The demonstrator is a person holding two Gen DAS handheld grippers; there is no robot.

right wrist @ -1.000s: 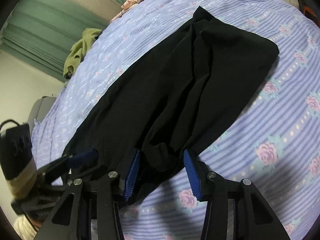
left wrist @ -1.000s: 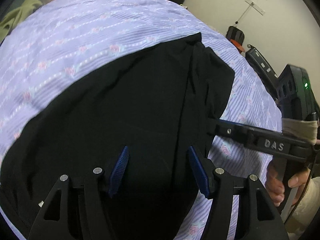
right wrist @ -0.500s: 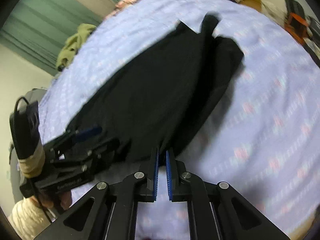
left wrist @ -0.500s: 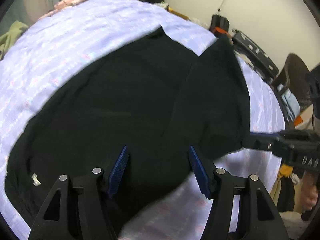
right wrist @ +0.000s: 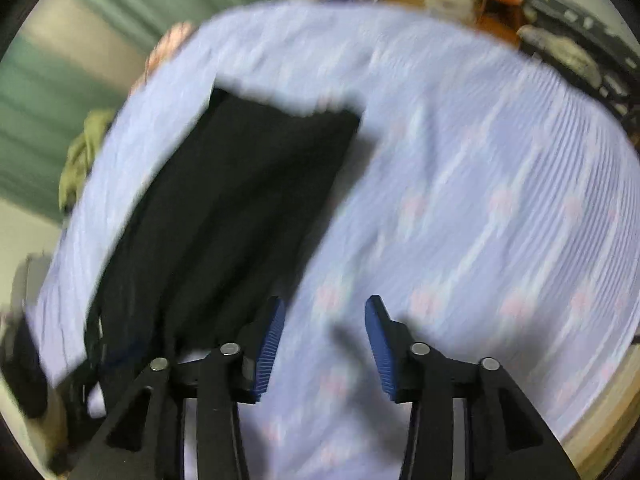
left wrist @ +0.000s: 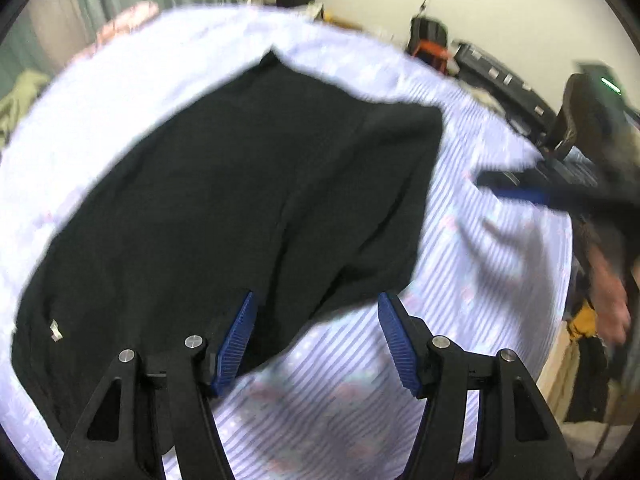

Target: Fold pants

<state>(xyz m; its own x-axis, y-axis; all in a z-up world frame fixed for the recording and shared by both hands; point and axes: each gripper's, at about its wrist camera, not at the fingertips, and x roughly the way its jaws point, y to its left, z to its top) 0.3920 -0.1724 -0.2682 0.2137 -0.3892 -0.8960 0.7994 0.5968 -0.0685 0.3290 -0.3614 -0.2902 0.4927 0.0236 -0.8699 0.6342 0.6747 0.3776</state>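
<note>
Pants [left wrist: 240, 200], white tag [left wrist: 55, 329] only left-wrist-visible

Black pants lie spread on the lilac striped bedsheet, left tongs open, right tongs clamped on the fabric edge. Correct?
Not quite. In the right wrist view the right tongs are open over the lilac striped bedsheet, gripping nothing. The black pants lie spread and the left tongs are open, as stated.

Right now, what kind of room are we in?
Most likely a bedroom. Black pants lie on a bed with a lilac flowered sheet, green curtains hang behind it, and more clothes sit at the bed's edge.
</note>
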